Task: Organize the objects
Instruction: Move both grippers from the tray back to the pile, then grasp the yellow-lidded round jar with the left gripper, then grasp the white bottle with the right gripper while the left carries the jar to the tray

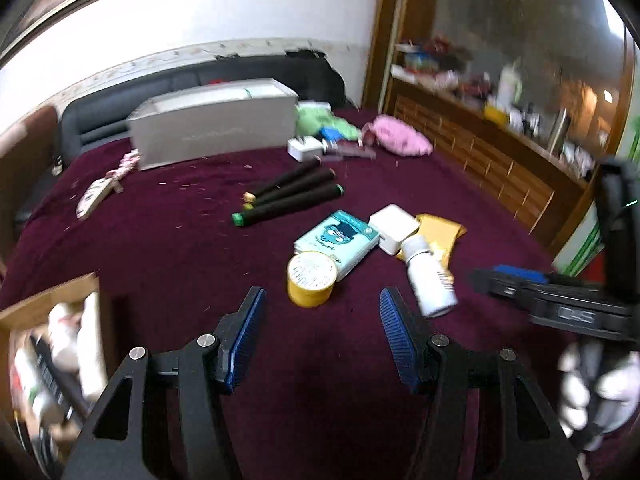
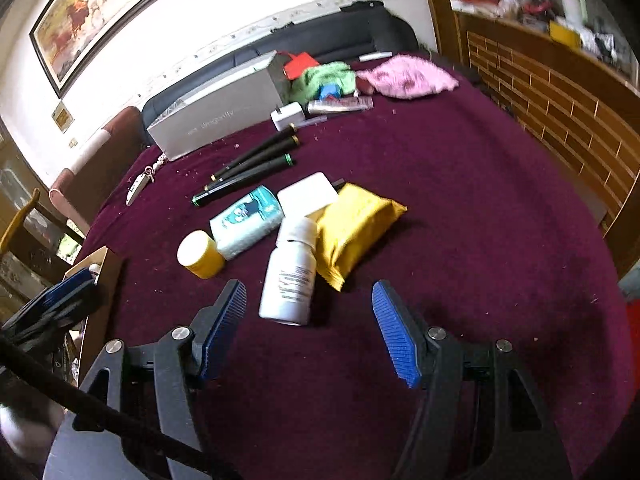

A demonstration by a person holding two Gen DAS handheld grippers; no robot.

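Blurred wooden box [image 1: 52, 340] contents, frame-cropped.

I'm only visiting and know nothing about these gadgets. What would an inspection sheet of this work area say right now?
Surface: maroon cloth, speckled with small light crumbs.
Job's things: white bottle lying down, its cap end against the yellow pouch; yellow-sided jar touching the teal packet; white square box; three dark sticks side by side.
Clutter: grey box, green cloth, pink cloth at the far edge; wooden box of items near the left gripper.
Grippers: left gripper open, empty; right gripper open, empty, its tips either side of the bottle's base.
Cables: nothing seen.
Surroundings: framed painting, wooden cabinet with a cluttered top.
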